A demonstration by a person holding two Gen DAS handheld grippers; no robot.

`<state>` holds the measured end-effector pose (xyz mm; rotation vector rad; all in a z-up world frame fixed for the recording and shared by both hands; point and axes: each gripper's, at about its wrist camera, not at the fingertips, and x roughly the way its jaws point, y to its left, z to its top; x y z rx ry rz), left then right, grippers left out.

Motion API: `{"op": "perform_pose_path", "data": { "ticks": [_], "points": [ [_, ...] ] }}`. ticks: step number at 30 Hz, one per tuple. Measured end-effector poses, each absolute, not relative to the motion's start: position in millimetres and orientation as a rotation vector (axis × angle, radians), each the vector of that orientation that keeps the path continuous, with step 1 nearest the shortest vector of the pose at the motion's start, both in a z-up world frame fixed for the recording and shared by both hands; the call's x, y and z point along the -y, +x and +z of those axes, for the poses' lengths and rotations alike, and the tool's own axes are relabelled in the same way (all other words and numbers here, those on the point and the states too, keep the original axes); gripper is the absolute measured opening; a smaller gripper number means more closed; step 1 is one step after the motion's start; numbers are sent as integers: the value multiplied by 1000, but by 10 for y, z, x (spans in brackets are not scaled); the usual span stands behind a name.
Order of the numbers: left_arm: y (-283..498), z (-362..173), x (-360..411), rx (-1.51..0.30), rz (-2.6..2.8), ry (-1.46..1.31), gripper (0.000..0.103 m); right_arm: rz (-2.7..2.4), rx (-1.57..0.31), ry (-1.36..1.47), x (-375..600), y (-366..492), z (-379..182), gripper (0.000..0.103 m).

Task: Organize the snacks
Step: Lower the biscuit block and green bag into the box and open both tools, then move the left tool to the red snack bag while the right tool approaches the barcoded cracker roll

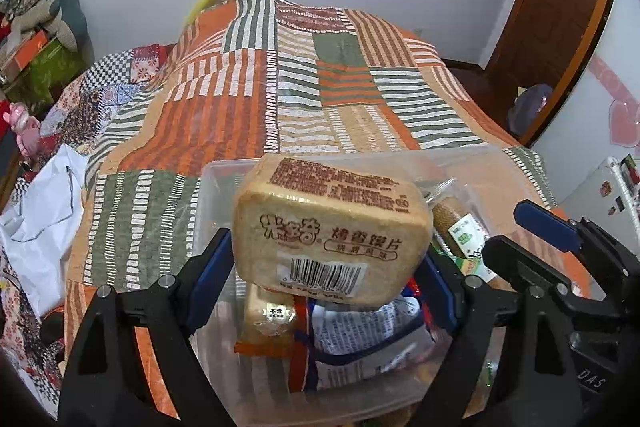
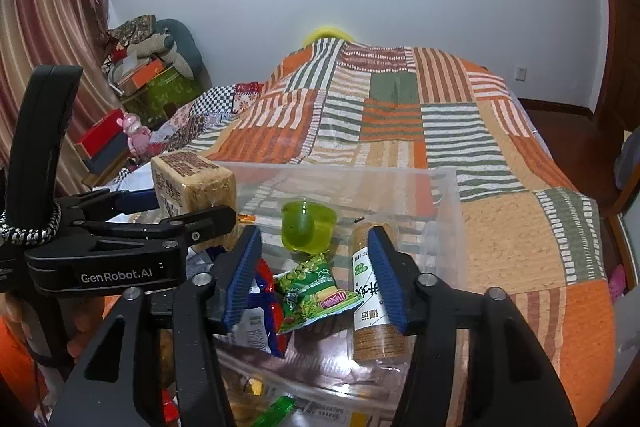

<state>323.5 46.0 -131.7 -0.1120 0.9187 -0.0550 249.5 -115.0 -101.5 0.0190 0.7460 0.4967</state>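
My left gripper (image 1: 324,267) is clamped on the toasted bread-slice pack (image 1: 332,227), held above the clear plastic bin's (image 2: 448,211) left side. Right gripper (image 2: 316,275) jaws apart, empty, over the green pea packet (image 2: 316,291). Lower flat beside the jelly cup (image 2: 306,225) before releasing.

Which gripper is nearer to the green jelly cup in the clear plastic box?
Right. The right gripper opens just before the green jelly cup; the left gripper, holding the tan bread-slice pack, is off beside it.
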Motion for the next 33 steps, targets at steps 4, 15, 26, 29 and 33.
{"op": "perform_pose_path", "data": {
  "ticks": [4,15,26,29,33],
  "points": [
    [3212,-1292,-495,-911,-48,-136,86,497,-737,26,1187,2469,-973,54],
    [2990,-1008,-373,-762,-36,-58,97,489,-730,72,1357,2429,-951,58],
    [2513,-988,-353,-763,-29,-24,99,454,-702,70,1622,2111,-820,69],
    [2353,-1003,-396,-773,-23,-40,99,444,-703,62,1697,2012,-806,72],
    [2167,-1078,-427,-819,13,-36,100,396,-686,49,1802,1873,-804,85]
  ]
}}
